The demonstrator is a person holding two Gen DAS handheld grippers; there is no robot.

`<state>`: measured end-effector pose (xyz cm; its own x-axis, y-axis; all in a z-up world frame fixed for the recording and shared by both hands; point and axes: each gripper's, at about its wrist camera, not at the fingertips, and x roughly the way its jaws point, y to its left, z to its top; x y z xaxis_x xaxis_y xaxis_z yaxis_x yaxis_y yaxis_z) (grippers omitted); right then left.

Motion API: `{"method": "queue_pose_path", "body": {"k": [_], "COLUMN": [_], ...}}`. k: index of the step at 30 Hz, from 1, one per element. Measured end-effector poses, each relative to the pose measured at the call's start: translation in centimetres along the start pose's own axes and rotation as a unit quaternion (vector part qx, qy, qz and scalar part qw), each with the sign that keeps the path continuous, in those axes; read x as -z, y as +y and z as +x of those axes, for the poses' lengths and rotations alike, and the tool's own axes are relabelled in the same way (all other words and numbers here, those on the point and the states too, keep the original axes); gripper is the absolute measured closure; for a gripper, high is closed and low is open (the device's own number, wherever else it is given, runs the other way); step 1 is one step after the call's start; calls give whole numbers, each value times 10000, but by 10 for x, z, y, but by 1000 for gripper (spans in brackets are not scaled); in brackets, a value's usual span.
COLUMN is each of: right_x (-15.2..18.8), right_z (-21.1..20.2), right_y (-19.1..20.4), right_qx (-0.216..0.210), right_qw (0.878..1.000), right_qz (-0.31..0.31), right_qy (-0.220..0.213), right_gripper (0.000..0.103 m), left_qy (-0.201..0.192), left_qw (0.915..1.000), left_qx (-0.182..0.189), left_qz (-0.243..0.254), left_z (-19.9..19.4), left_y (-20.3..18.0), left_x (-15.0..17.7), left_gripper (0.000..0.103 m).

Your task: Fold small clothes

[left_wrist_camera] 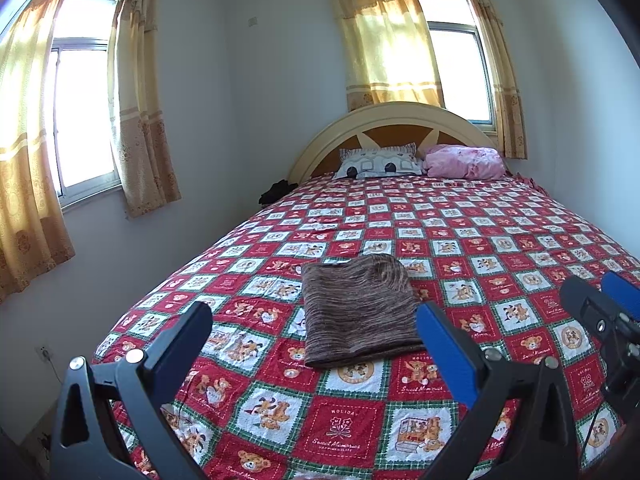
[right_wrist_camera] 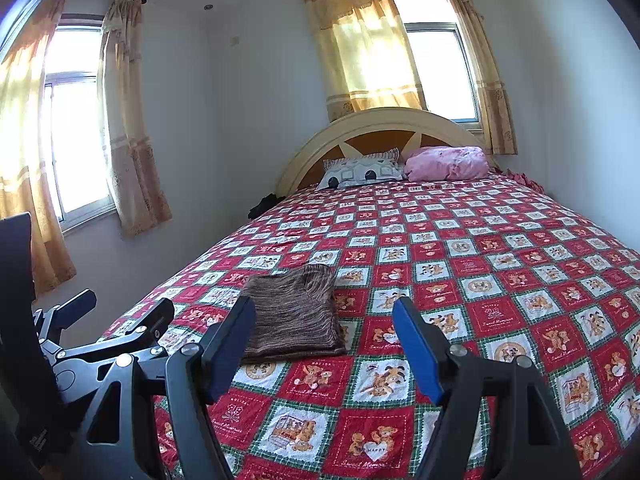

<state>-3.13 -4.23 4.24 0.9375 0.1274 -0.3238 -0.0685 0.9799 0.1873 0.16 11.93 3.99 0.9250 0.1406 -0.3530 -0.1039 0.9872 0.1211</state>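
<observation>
A brown striped knit garment (left_wrist_camera: 358, 310) lies folded in a neat rectangle on the red patchwork bedspread (left_wrist_camera: 480, 240), near the foot of the bed. My left gripper (left_wrist_camera: 314, 316) is open and empty, held above the bed's near edge with the garment between and beyond its fingers. My right gripper (right_wrist_camera: 324, 314) is open and empty too, with the garment (right_wrist_camera: 294, 316) just past its left finger. The right gripper also shows at the right edge of the left wrist view (left_wrist_camera: 600, 292), and the left gripper at the left of the right wrist view (right_wrist_camera: 124, 308).
A patterned pillow (left_wrist_camera: 378, 160) and a pink bundle (left_wrist_camera: 464, 160) lie against the curved headboard (left_wrist_camera: 392, 120). A dark item (left_wrist_camera: 276, 192) sits by the bed's far left corner. Curtained windows (left_wrist_camera: 84, 112) are on the left and back walls. A wall runs along the bed's right side.
</observation>
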Motion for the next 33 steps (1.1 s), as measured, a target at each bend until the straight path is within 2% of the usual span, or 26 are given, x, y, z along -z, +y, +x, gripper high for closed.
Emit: {"method": "queue_pose_path", "body": {"k": [12,18,28,33], "right_x": [1,4,6,8], "right_z": [0,0,4,6], "right_y": [-2,-1,2,2], "right_qx": [-5,39,42,42], "right_qw": [10000,10000,9999,9999], "right_qz": [3,4,11,50], "right_qy": [10,34,95,131], "right_gripper": [31,31,31,31], "left_qy": [56,23,91,203], "left_qw": [9999,9994,9996,9994], "left_qx": [-80,-333,2,-28], "left_qz": [-28,-5,-265,-282], "left_z": [6,12,15,23], "left_y": [3,9,19,23], "left_x": [2,2,3,4], "left_gripper": [0,0,0,0]}}
